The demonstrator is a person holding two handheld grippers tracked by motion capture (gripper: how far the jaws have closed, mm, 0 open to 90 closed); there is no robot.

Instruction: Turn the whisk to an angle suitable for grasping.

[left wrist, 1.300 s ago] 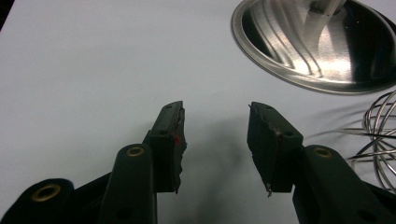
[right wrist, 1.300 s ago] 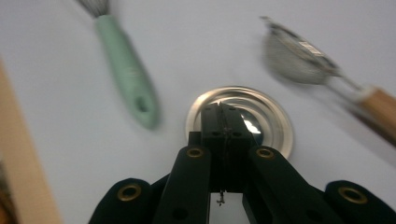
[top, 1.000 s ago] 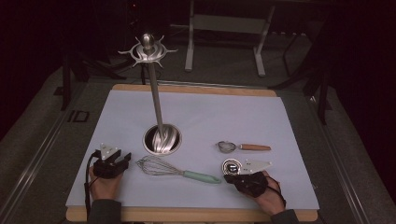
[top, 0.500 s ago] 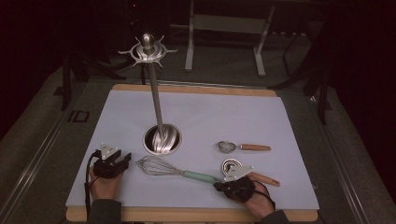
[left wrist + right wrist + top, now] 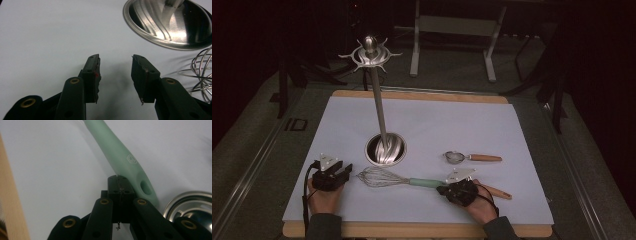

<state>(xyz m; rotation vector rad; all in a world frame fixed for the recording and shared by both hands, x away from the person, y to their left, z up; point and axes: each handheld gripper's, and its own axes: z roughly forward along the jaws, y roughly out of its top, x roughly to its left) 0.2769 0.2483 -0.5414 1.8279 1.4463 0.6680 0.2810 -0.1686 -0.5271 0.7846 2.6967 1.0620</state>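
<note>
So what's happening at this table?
A person holds a claw tool in each hand over a white mat. The right claw is shut, with nothing between its jaws, its tips at the green handle of a whisk. The left claw rests open beside the whisk's wire end; its jaws have just been closing a little, with nothing between them. A tall metal stand and two small strainers wait nearby.

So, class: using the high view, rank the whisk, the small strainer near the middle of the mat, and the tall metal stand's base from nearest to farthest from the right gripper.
From the right gripper:
1. Whisk: its green handle end lies right at the shut jaws, stretching left.
2. Small strainer: just beyond the gripper, slightly right.
3. Stand's base: farther, up and left, mid-mat.
</note>
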